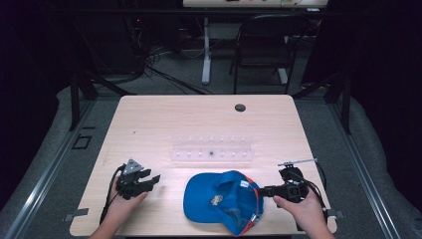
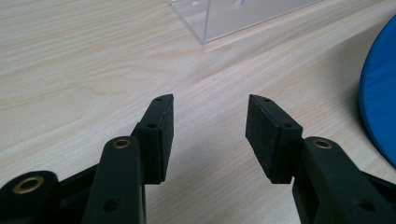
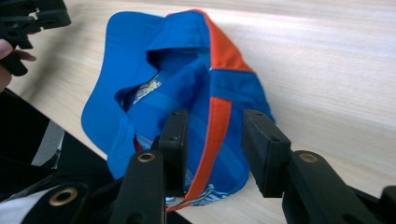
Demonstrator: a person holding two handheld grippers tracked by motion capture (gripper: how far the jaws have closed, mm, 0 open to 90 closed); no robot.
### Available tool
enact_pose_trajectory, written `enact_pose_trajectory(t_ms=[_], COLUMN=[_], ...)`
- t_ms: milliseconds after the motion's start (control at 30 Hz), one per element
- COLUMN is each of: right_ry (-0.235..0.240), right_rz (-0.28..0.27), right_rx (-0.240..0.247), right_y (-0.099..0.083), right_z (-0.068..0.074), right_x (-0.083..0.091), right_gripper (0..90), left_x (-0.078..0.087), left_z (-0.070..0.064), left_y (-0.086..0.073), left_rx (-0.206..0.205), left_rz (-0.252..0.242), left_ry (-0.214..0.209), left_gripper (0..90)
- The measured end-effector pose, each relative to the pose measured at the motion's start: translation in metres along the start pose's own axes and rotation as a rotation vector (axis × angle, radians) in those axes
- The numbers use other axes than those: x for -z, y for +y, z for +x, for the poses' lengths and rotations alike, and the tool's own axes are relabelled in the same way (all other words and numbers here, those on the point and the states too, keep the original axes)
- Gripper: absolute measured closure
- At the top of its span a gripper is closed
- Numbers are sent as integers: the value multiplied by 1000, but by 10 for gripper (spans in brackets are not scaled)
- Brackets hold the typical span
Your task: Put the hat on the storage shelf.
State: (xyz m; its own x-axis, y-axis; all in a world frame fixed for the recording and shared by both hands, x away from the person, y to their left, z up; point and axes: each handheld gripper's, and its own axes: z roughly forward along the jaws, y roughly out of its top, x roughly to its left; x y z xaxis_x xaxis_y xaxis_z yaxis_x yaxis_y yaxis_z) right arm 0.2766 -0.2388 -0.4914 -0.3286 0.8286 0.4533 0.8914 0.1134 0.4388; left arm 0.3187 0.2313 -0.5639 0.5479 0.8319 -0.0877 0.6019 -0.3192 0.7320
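Note:
A blue cap (image 1: 221, 200) with orange trim lies crumpled near the table's front edge, its opening facing up. My right gripper (image 1: 263, 190) is at the cap's right side. In the right gripper view the cap (image 3: 154, 70) has its orange band running between the jaws of my right gripper (image 3: 215, 135), which stand apart and straddle the fabric without pinching it. To the left of the cap, my left gripper (image 1: 153, 180) is open and holds nothing. In its own view my left gripper (image 2: 210, 121) hovers over bare wood, with the cap's brim (image 2: 380, 102) at the right edge.
A clear plastic rack (image 1: 211, 153) lies across the wooden table (image 1: 149, 124) just behind the cap, and its corner (image 2: 224, 16) lies ahead of the left jaws. A dark grommet (image 1: 240, 107) sits near the far edge. A chair (image 1: 263, 45) stands beyond the table.

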Motion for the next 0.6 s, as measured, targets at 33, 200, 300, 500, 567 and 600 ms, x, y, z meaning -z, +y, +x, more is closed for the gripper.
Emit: enact_pose_trajectory(t_ms=[33, 200, 300, 500, 567, 600], right_ry=[6, 23, 34, 31, 28, 30], right_rz=[6, 25, 45, 72, 83, 82], right_rx=[4, 5, 5, -4, -5, -16], right_y=[0, -2, -3, -7, -10, -10], right_z=[1, 3, 2, -1, -3, -3], right_x=[-1, -6, -10, -18, -22, -24], right_gripper=[612, 596, 591, 588, 588, 588], left_x=[0, 0, 0, 0, 0, 0], left_z=[0, 0, -1, 0, -1, -1], left_y=[0, 0, 0, 0, 0, 0], left_rx=[1, -1, -5, -5, -6, -7], left_rz=[0, 1, 2, 0, 1, -1], left_ry=[1, -6, -9, -12, -14, -8], left_gripper=[524, 523, 522, 522, 522, 522])
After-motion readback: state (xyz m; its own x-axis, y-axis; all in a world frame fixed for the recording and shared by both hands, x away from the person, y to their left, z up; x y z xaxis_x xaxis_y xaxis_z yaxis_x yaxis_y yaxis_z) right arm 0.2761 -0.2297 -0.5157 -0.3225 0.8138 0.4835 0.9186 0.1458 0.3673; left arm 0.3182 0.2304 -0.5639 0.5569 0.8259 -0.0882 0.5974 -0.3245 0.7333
